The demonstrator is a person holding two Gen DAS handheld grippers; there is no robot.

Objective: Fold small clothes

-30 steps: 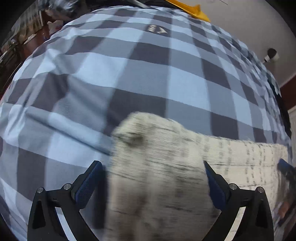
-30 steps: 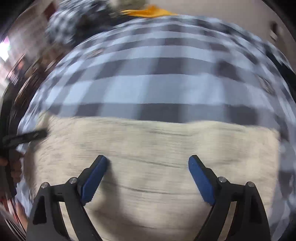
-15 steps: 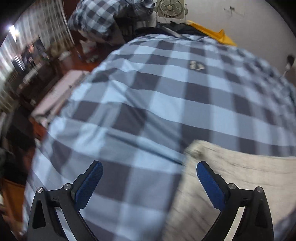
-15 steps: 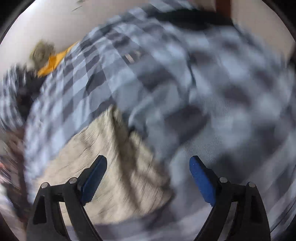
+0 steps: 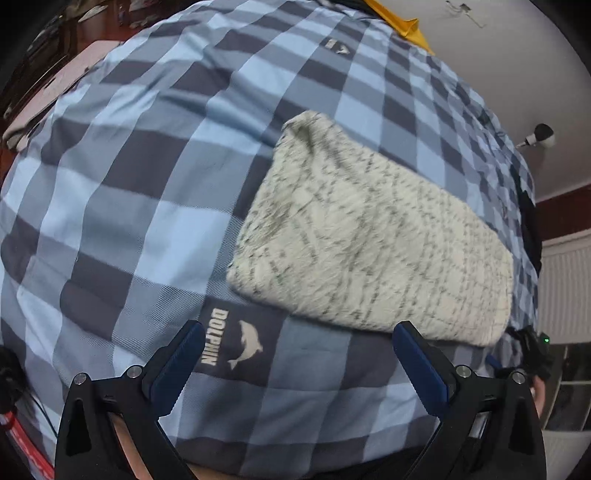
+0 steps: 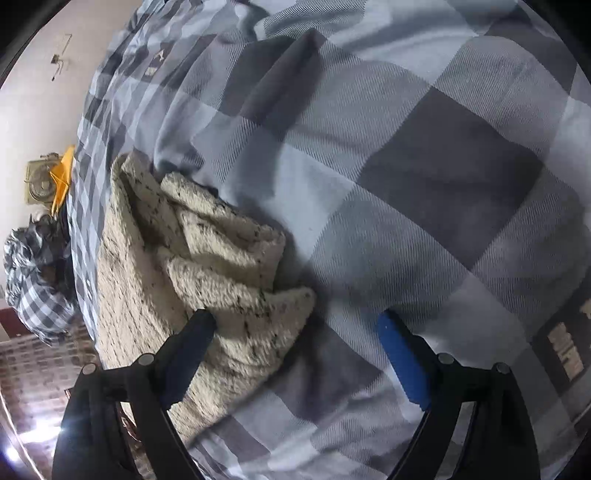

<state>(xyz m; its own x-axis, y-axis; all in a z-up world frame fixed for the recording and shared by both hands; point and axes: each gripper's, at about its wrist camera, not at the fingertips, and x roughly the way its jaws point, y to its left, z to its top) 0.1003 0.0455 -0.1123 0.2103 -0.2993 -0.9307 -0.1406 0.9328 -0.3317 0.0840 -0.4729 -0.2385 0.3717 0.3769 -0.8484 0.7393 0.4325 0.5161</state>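
The knit (image 5: 373, 236) lies folded on the checked bedspread (image 5: 122, 177), a cream, dark-flecked rectangle, and everything here is placed off it. The left gripper (image 5: 297, 354) hangs just short of the knit's near edge, jaws spread wide and holding nothing; its right finger tip sits at that edge, its left finger tip beside the dolphin logo (image 5: 249, 345) printed on the spread just below the knit. Beyond the knit's far corner an orange cloth (image 5: 402, 26) pokes up against the wall.

From the right wrist view, the knit (image 6: 177, 266) shows bunched, layered folds at its end. The right gripper (image 6: 295, 326) is also wide open and empty, straddling that end: its left finger over the knit, its right finger over bare bedspread (image 6: 424, 158). Past the knit, a fan (image 6: 38, 182) stands by the wall.
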